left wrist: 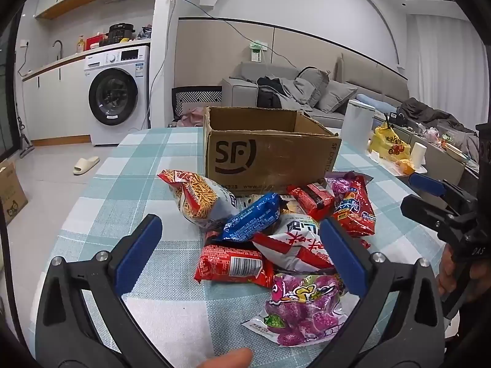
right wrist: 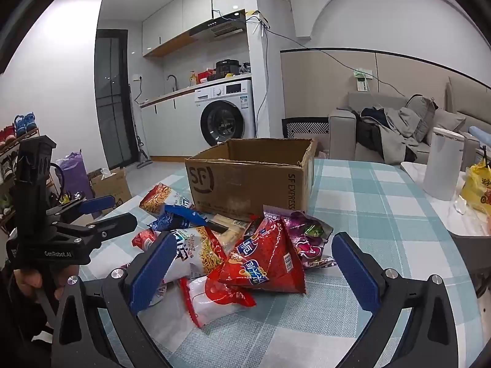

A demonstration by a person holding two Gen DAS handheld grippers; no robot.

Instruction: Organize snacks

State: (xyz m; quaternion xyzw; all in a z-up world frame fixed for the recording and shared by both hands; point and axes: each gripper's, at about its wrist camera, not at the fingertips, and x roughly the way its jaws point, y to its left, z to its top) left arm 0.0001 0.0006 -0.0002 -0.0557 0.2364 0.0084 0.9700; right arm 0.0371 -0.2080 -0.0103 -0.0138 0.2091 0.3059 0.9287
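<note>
A pile of snack packets lies on the checked tablecloth in front of an open cardboard SF box point(left wrist: 270, 156), which also shows in the right wrist view point(right wrist: 245, 184). The pile holds a noodle-stick bag point(left wrist: 199, 199), a blue packet point(left wrist: 251, 217), a red packet point(left wrist: 233, 265), a purple candy bag point(left wrist: 303, 306) and a red triangular bag point(right wrist: 267, 260). My left gripper point(left wrist: 242, 245) is open and empty, just above the near side of the pile. My right gripper point(right wrist: 254, 266) is open and empty, with its jaws on either side of the red triangular bag.
A white canister point(right wrist: 442, 165) and a yellow bag point(right wrist: 478, 187) stand on a side table to the right. The table's edge point(left wrist: 92, 184) drops to the floor at the left. A sofa point(left wrist: 307, 92) and a washing machine point(left wrist: 116, 95) stand behind.
</note>
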